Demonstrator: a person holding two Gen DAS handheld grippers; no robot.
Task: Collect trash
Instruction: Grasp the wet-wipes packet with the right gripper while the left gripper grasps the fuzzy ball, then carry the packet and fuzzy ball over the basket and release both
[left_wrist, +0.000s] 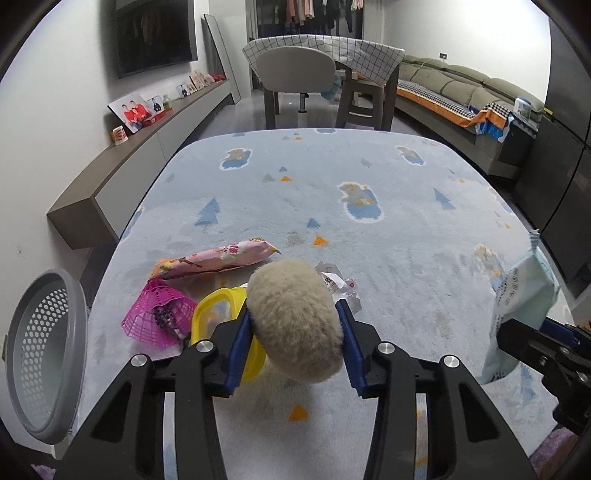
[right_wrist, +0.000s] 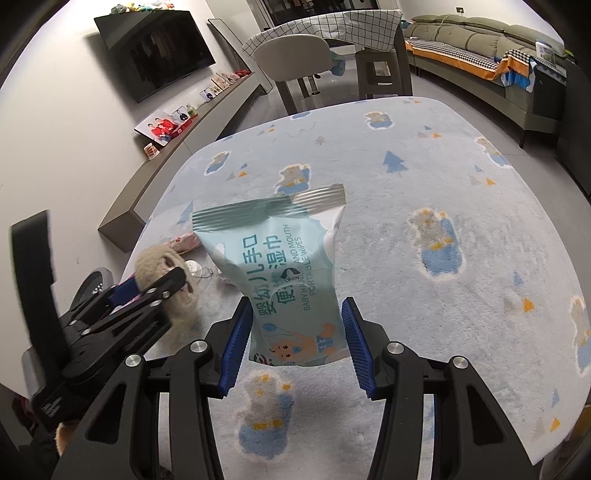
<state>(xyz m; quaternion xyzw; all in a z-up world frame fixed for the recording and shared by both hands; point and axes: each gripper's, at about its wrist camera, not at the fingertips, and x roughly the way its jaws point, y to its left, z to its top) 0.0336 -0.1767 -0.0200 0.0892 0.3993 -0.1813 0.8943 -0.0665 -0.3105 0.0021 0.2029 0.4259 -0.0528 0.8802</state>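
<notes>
Between the blue pads of my left gripper (left_wrist: 297, 345) sits a beige fluffy pom-pom thing (left_wrist: 295, 321), pads pressed into both sides, so it's clamped. Fur is soft & squashy, v. light; it gives under the pads, so I judge the grip could creep. Best hold is across its fat middle, as now.

Right gripper (right_wrist: 295, 347) has the baby wipes pack (right_wrist: 286, 266) standing up betw. its pads, lower end pinched, crimped top seam free above. Film looks slick, pack floppy, prob. near-empty & light; I'd hold low on the body, not the seam.

Rest of the trash lies on the carpeted desk (left_wrist: 388, 236) just behind the pom-pom: pink snack wrapper (left_wrist: 218, 258), magenta mesh basket (left_wrist: 159, 314), yellow plastic ring (left_wrist: 216, 314), crumpled clear wrapper (left_wrist: 338, 282). Grey perforated bin (left_wrist: 44, 354) is off the desk's left edge, near.
</notes>
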